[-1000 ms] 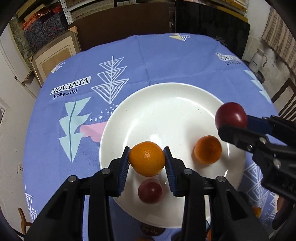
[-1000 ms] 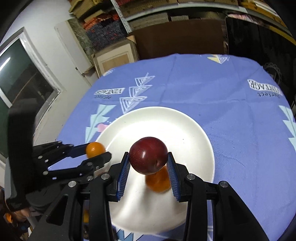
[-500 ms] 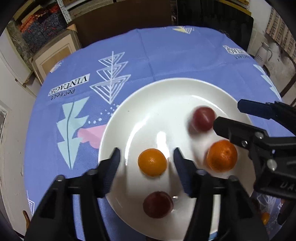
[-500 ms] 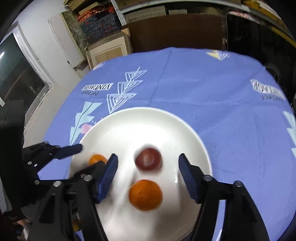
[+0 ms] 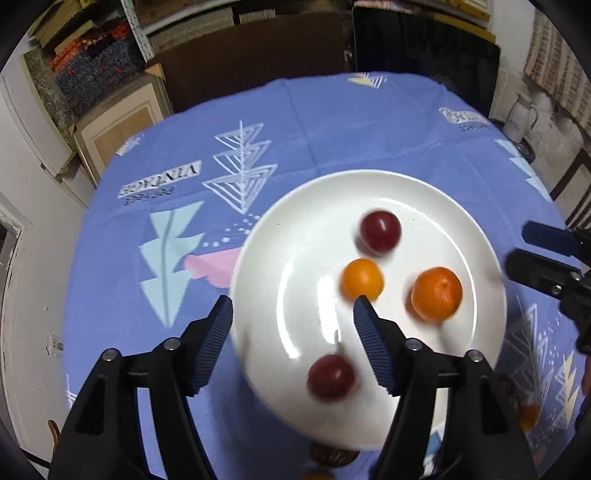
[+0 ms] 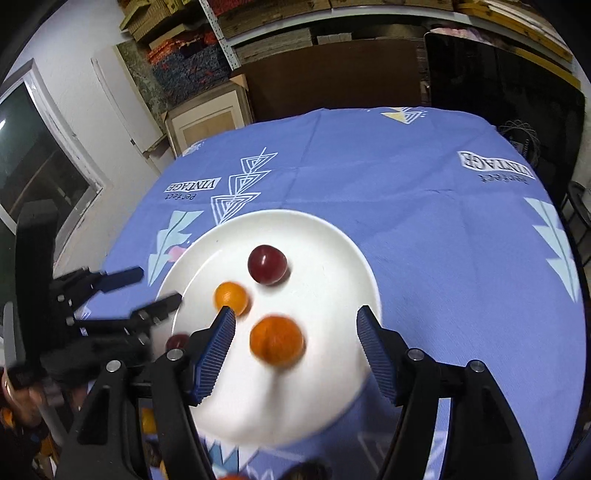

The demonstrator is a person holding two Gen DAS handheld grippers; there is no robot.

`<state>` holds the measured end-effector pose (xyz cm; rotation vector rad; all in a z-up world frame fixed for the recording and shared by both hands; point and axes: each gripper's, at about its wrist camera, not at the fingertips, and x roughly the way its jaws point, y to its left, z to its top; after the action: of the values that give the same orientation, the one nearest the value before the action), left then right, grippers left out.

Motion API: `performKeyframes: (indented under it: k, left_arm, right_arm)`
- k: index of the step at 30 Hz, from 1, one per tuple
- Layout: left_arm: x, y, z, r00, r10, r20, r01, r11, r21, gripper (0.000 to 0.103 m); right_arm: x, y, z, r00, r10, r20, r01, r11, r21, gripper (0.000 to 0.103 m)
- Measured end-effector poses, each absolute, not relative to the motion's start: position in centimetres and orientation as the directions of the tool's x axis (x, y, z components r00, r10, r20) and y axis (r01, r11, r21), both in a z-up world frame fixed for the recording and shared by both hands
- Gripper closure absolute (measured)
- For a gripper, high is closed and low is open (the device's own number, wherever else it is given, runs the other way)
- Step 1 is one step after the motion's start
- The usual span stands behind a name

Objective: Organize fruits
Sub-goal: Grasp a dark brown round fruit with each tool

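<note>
Left wrist view showed the left gripper (image 5: 291, 325) empty, its jaws opening over the near rim of the white plate (image 5: 280, 243); a second earlier they had pinched the small orange (image 5: 362, 279), which now lay free mid-plate. A red plum (image 5: 331, 376) sat nearest, a second plum (image 5: 380, 232) farthest, a larger orange (image 5: 436, 293) to the right. The right gripper (image 6: 295, 328) had likewise let go of that far plum (image 6: 267, 264) and stood spread, holding nothing. Four fruits were plated; more seemed to wait beyond the near rim. The tabletop wore a blue printed cloth (image 5: 332, 122); cluttered shelves (image 6: 295, 26) lined the back wall.
</note>
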<state>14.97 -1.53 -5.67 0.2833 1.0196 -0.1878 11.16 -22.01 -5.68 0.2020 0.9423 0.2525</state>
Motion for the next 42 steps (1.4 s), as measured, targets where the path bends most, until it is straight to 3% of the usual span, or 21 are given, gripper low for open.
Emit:
performKeyframes:
  k: [7,14,21,22,23,42]
  left_arm:
    - [8.3,3.3,-4.9,0.53,-0.052,-0.846,0.298,0.946,0.128,0.027]
    - [-0.1,7.6,-8.3,0.442,-0.078,-0.893,0.333,0.939,0.084,0.025]
    - [-4.0,7.4,-11.1,0.376,-0.104,-0.921,0.393,0.918,0.056,0.025]
    - [-4.3,6.8,-11.2,0.38,-0.112,-0.918,0.408,0.911,0.058,0.024]
    - [-4.4,6.4,-11.3,0.384,-0.114,-0.916,0.416,0.907,0.062,0.024]
    - [-2.0,2.5,-14.4,0.347,-0.131,-0.929,0.446,0.894,0.041,0.027]
  right_arm:
    - [0.7,-21.8,-6.6,0.542,0.318,-0.778,-0.189,0.948,0.256,0.034]
    - [-9.1,-17.5,-11.8,0.383,0.315,-0.869,-0.279,0.936,0.216,0.033]
    - [-8.8,-14.6,-13.9,0.369,0.245,-0.897,-0.296,0.945,0.136,0.035]
    - [-9.0,-14.3,-14.0,0.37,0.238,-0.898,-0.303,0.945,0.125,0.041]
    - [-9.0,-14.0,-14.3,0.362,0.225,-0.905,-0.314,0.943,0.109,0.062]
    - [-9.6,-16.1,-12.1,0.372,0.287,-0.883,-0.225,0.951,0.214,0.062]
